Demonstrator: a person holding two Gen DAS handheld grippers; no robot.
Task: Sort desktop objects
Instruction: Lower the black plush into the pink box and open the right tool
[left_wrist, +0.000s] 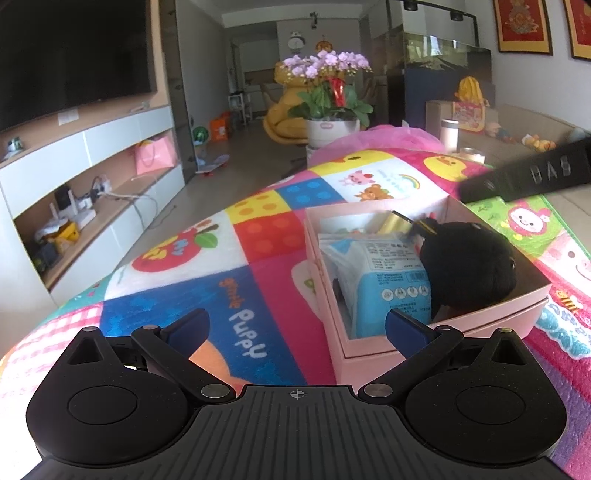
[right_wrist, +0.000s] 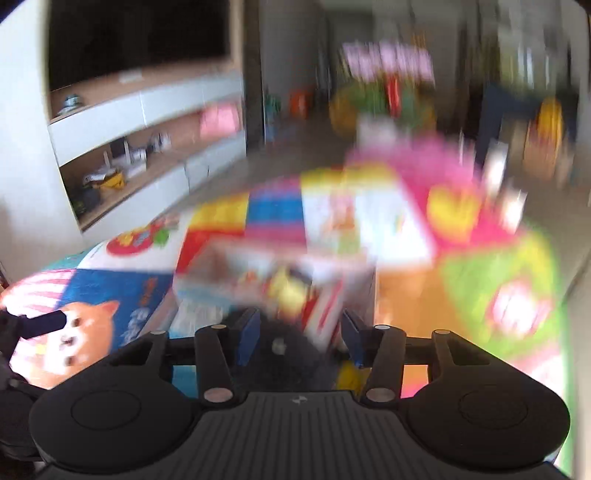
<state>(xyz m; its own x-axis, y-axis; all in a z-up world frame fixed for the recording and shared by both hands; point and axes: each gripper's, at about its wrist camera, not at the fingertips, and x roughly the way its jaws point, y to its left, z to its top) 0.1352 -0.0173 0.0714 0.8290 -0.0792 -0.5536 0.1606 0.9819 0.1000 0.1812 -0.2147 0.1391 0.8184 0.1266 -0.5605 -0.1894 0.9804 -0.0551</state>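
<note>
Hovering over the pink box (left_wrist: 424, 332), the right gripper (right_wrist: 299, 336) has fingers apart around a black mouse (left_wrist: 469, 266) — grip unclear; left gripper (left_wrist: 295, 328) wide apart, empty.

Matt cardboard box (left_wrist: 443, 328), prob. fleece blanket (left_wrist: 258, 236)

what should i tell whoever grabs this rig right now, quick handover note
Left gripper: open, empty, low at the near left corner of the pink box.
Right gripper: over the box, view blurred; a dark rounded thing sits between its fingers, grip unclear.
In the box: blue and white packet, gold object, black round object.
Done: those items boxed.
Left: nothing loose visible on the colourful mat; check outside the frame.
</note>
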